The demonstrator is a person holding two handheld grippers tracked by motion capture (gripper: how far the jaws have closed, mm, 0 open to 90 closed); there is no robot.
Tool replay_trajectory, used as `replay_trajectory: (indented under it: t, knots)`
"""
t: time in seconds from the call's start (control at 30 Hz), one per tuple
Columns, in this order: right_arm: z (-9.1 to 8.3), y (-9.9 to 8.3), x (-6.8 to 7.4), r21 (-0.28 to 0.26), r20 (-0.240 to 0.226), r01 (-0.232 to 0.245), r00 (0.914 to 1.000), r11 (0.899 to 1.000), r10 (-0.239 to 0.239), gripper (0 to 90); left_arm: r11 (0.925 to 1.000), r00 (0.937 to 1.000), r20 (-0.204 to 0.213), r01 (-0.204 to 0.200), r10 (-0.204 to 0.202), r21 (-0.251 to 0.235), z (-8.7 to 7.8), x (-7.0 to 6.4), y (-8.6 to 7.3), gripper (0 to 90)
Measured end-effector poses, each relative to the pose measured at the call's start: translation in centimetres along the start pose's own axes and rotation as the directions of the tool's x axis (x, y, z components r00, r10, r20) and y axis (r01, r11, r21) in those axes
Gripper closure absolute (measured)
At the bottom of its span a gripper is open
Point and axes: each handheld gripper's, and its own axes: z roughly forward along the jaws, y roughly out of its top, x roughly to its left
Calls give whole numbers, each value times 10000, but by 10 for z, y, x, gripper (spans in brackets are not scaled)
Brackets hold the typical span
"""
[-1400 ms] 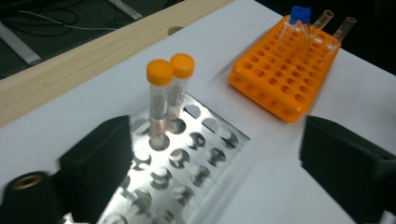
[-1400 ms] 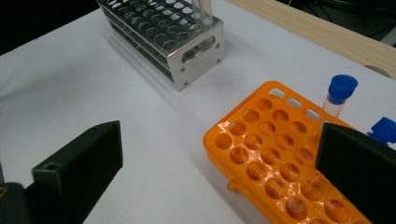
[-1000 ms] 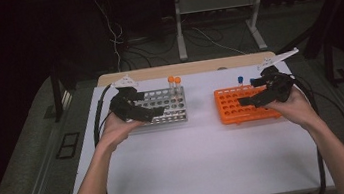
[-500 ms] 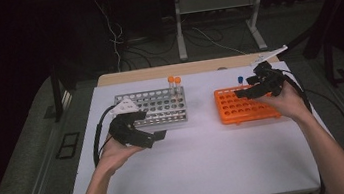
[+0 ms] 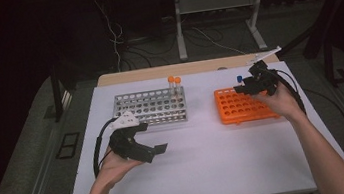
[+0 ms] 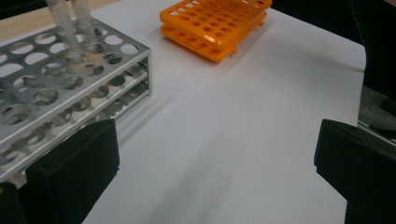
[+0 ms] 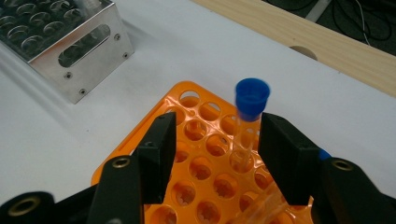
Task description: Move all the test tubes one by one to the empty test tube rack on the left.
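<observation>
The left tool (image 5: pixel 154 151) sits low over the white tabletop (image 5: pixel 210 172), in front of the metal rack (image 5: pixel 151 107) and apart from it, held from beneath by an upturned hand (image 5: pixel 114 167) with the forearm coming in from the bottom edge. Its jaws stand wide apart with nothing between them.

The right tool (image 7: pixel 212 154) hovers over the far corner of the orange rack (image 7: pixel 201 186), the hand (image 5: pixel 281 102) raised behind it and the forearm angled in from the lower right. Its jaws are released, spread either side of a clear tube with a blue cap (image 7: pixel 252 100); the tube stands between them, close to one jaw, in a hole of that rack.

Two orange-capped tubes (image 5: pixel 174 80) stand upright at the metal rack's far right end.
</observation>
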Motion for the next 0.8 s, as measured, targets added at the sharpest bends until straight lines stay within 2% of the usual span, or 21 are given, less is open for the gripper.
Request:
replay_trajectory:
  t: [0.17, 0.43, 0.63, 0.8]
  knots:
    - [7, 1, 0, 71, 305, -131, 9995, 9999, 128, 520, 9999, 9998, 156, -112, 113, -8, 1, -6, -2, 0]
    - [15, 1, -3, 22, 787, -387, 9962, 9992, 384, 645, 9998, 9994, 291, -170, 166, 144, 2, -10, -6, 0]
    - [20, 0, -7, 65, 888, -518, 9947, 9986, 510, 729, 9999, 9995, 305, -92, 88, 130, 1, -11, -10, 0]
    - [21, 0, -6, 82, 1062, -445, 9934, 9990, 433, 756, 9998, 9994, 327, -69, 63, 196, 2, -11, -13, 0]
